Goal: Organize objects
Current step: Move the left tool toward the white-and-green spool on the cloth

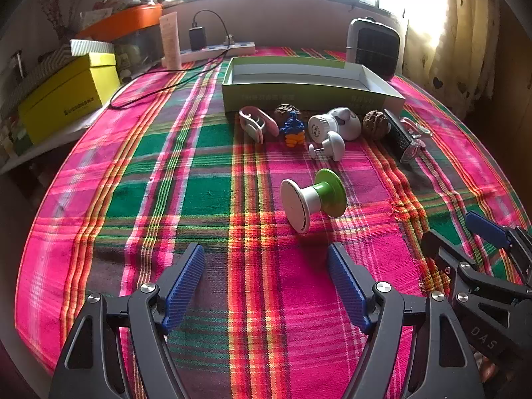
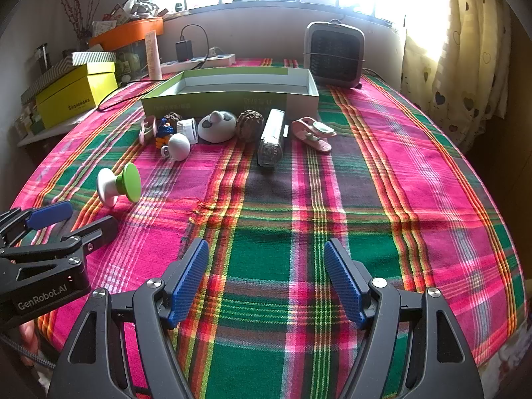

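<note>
A green-and-white spool-shaped object point(image 1: 312, 199) lies on its side on the plaid cloth, just ahead of my open, empty left gripper point(image 1: 266, 282); it also shows in the right wrist view point(image 2: 119, 184). Behind it a row of small items lies in front of an open green box point(image 1: 309, 81) point(image 2: 232, 89): a pink clip point(image 1: 257, 123), a blue-orange toy point(image 1: 292, 129), white round pieces point(image 1: 332, 129), a brown ball point(image 1: 375, 123) and a clear rectangular case point(image 2: 272, 139). My right gripper point(image 2: 266, 279) is open and empty over bare cloth.
A yellow box point(image 1: 66, 96) and an orange-lidded container point(image 1: 126, 23) stand at the far left. A power strip point(image 1: 216, 51) with a cable and a small heater point(image 2: 334, 55) sit at the back. A curtain point(image 2: 459, 50) hangs on the right.
</note>
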{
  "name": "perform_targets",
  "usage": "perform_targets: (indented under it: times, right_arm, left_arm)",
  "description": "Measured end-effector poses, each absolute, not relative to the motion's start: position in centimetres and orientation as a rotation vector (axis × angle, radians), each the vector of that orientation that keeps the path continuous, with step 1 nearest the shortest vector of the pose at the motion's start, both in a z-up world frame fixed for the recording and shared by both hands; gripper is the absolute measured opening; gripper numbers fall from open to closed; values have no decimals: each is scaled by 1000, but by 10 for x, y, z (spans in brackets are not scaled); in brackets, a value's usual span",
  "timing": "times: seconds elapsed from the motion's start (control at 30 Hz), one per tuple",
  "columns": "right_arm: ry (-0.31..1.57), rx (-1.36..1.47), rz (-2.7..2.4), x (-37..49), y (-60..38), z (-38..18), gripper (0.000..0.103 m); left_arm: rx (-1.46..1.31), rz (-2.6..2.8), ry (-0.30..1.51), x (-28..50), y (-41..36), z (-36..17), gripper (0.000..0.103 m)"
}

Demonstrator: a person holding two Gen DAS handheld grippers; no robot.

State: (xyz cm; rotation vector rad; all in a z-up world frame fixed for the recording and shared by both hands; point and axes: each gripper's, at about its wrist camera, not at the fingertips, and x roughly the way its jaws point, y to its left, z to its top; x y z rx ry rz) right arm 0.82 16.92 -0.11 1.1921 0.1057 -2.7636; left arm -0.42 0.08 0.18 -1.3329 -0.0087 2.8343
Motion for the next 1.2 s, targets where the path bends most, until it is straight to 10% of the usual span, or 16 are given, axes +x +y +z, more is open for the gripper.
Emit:
perform_targets:
  times: [1.2]
  right_arm:
    - [-8, 1193, -2707, -10, 182, 7, 72]
  left_arm:
    - [-1310, 2684, -111, -36, 4, 10, 75]
